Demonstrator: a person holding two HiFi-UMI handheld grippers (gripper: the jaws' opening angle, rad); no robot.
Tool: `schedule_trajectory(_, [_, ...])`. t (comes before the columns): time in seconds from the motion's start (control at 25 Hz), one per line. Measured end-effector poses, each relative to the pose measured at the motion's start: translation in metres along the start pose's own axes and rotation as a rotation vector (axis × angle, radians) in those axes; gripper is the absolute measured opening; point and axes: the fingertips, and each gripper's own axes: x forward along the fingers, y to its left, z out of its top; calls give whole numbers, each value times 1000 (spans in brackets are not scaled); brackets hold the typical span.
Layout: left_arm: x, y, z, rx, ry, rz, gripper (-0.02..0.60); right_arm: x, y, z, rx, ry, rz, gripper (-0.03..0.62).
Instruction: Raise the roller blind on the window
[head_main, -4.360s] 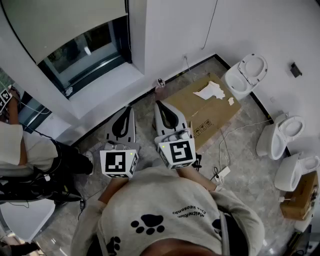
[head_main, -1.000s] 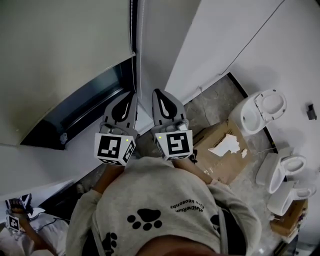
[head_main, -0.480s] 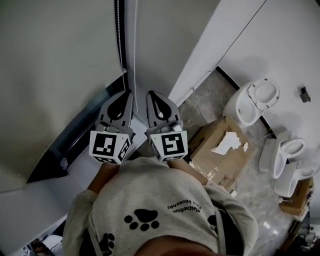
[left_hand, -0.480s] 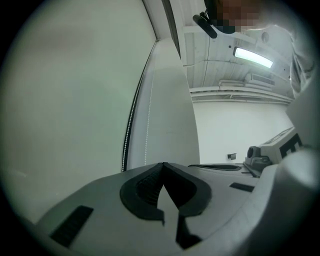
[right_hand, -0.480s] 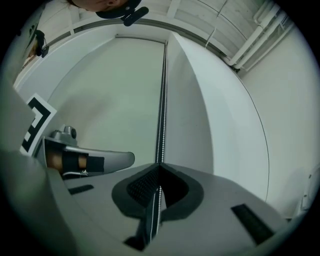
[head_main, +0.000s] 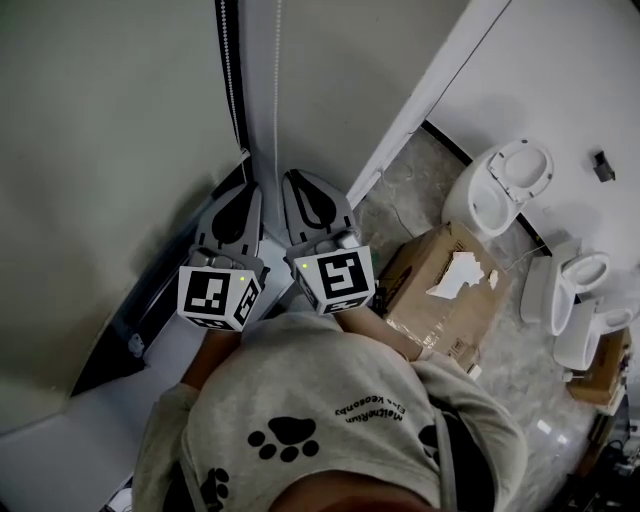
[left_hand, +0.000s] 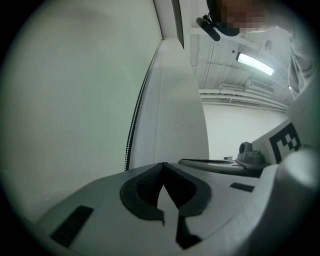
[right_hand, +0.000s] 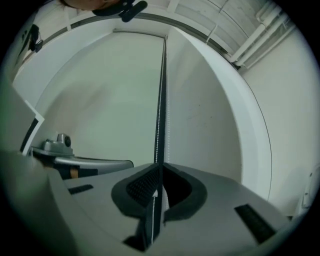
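A: Report on the roller blind (head_main: 100, 150).

B: Found hanging low over the window (head_main: 140, 325), directly beside the bead chain (head_main: 230, 75), with only a dark band of that window uncovered at the bottom. Judged not yet raised.

A: And the claws?

B: Found the left claw (left_hand: 162, 165) pressed together on nothing, short of the bead chain and a little to the blind's side of it. Found the right claw (right_hand: 161, 166) all but pressed together, close up to the bead chain, slit lined up with it. Cannot confirm a pinch from either view.

A: Hazards?

B: Four, by judgement.
1. Closing beside the bead chain rather than on it, given so thin a target; hence a pull on air.
2. Taking the wrong run of the loop; hence lowering instead of raising.
3. Hauling outward instead of straight down along the bead chain; hence beads skipping through the grip or jamming at the top.
4. Crowding both claws side by side at the bead chain; hence knocking one against the other.
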Motion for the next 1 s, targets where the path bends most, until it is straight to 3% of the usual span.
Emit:
schedule_trajectory(0.16, [4,5,2,-7,2,1,8,10,1,-1,23,24,-3,84])
schedule_trajectory(0.88, [8,36,3,-64,16,53,8,60,-4,-12,93,102,-57,86])
schedule_trajectory(1.0, [5,40,2,-68,23,57,8,69,2,-5,92,78,-56,86])
